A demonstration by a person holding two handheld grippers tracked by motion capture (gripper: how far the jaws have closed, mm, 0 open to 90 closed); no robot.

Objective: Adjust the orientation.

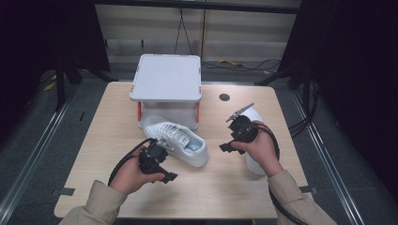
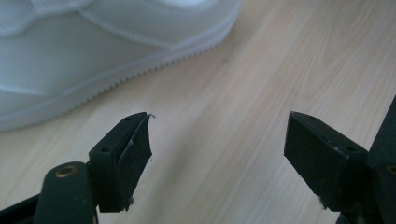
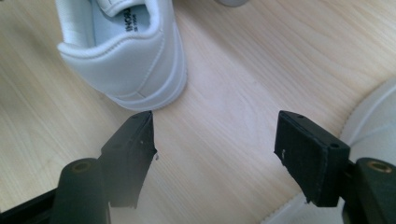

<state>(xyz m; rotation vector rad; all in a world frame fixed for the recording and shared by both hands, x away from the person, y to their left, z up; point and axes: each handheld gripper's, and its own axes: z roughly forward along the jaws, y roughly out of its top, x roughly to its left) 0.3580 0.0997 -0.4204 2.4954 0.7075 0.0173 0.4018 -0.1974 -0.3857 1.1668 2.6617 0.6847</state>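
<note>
A white sneaker (image 1: pixel 180 140) lies on its sole in the middle of a light wooden table (image 1: pixel 94 140), just in front of a grey box-like stand (image 1: pixel 166 77) with a flat square top and orange corner strips. Its heel end points toward the near right and its laces show on top. A second white shoe (image 1: pixel 256 164) lies at the right side of the table, mostly hidden behind the person's right hand (image 1: pixel 260 145).

The left gripper (image 1: pixel 169 177), held in the left hand (image 1: pixel 133 176), sits at the near left of the sneaker, close beside its side wall; in the left gripper view its black jaws stand wide apart over bare wood with nothing between them. The right gripper (image 1: pixel 224 147) hovers just to the right of the sneaker's heel. In the right gripper view its jaws are spread wide and empty, the heel just beyond them, the second shoe's edge at the right.

A small dark round hole (image 1: pixel 224 97) marks the tabletop beside the stand.
</note>
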